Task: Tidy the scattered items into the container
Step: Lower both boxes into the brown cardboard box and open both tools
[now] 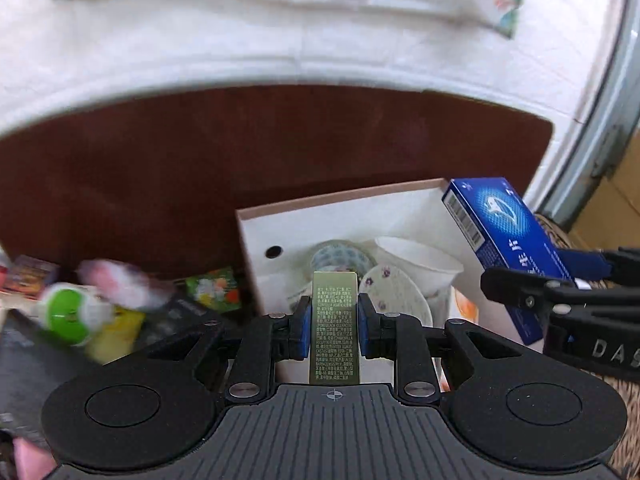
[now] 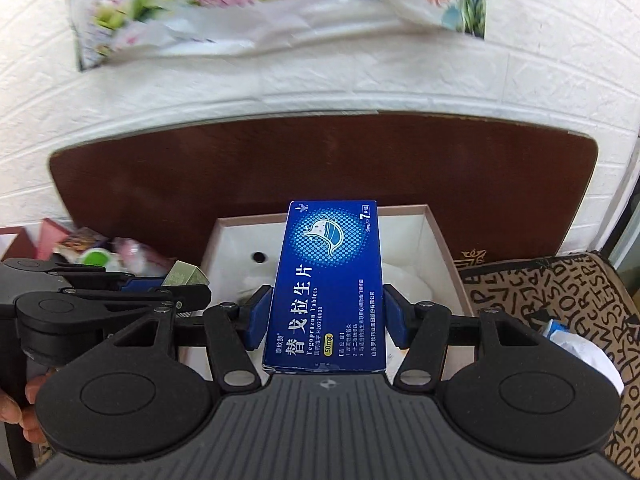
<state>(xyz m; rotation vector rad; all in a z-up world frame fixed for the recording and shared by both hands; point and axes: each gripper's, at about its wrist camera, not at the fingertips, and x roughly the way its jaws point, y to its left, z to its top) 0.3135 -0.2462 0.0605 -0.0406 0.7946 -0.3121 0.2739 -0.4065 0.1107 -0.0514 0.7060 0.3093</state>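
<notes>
Left gripper [image 1: 334, 320] clamps a gold carton [image 1: 335, 328], right gripper [image 2: 326, 312] a blue pillbox [image 2: 328, 288], both carried above the open box [image 1: 256, 240]; next, lower and release inside

The brown table top [image 2: 320, 160] is bare from the white box [image 2: 436, 232] back to the wall, so a gripper could pass there. Inside the box, a paper cup [image 1: 420, 264], a small flowered plate [image 1: 396, 292] and a roll of tape [image 1: 340, 256] fill the near part; its far left corner is open. Left of the box, a pile of small packets and bottles [image 1: 100, 304] blocks the way. On the right stands a letter-patterned cushion [image 2: 560, 304].
</notes>
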